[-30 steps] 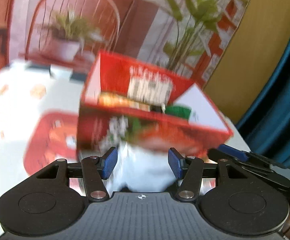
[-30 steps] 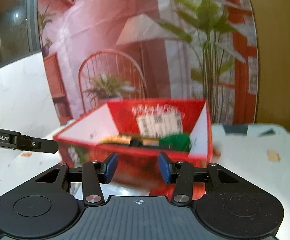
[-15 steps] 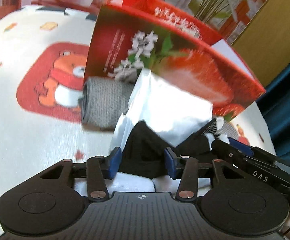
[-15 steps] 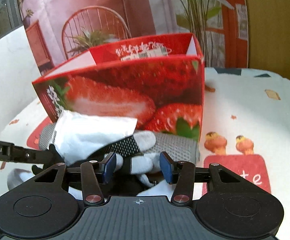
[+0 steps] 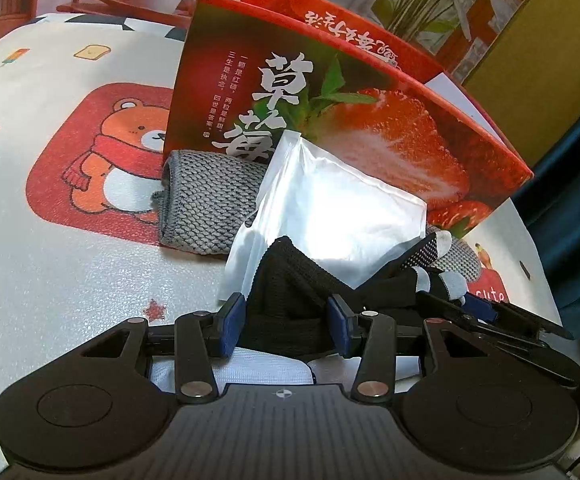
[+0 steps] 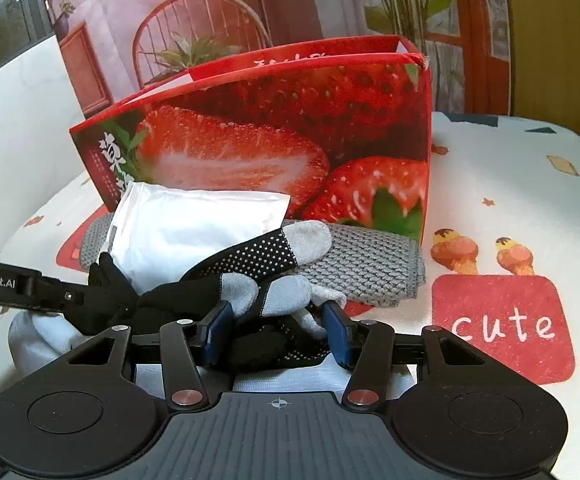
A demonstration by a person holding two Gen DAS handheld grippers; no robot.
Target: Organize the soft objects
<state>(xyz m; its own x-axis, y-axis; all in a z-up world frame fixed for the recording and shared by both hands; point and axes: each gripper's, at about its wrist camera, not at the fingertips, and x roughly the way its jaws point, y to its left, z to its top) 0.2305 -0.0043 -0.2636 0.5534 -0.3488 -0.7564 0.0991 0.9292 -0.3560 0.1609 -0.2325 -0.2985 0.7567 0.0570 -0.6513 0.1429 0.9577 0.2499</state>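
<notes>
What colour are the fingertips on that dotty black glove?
Light grey fingertips on the black glove with white dots, clearest in the right wrist view.

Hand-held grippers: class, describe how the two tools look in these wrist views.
Each hand-held gripper, left and right, has a ribbed black body, two round discs, silver rivets, black linkage arms and blue finger pads. White lettering marks their sides.

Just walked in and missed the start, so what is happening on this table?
A person is working a handheld gripper in each hand over a pile of soft things in front of a strawberry box. The left gripper straddles the cuff end of a black glove; the right gripper straddles its grey-tipped fingers. A white pouch and grey knit cloth lie behind.
</notes>
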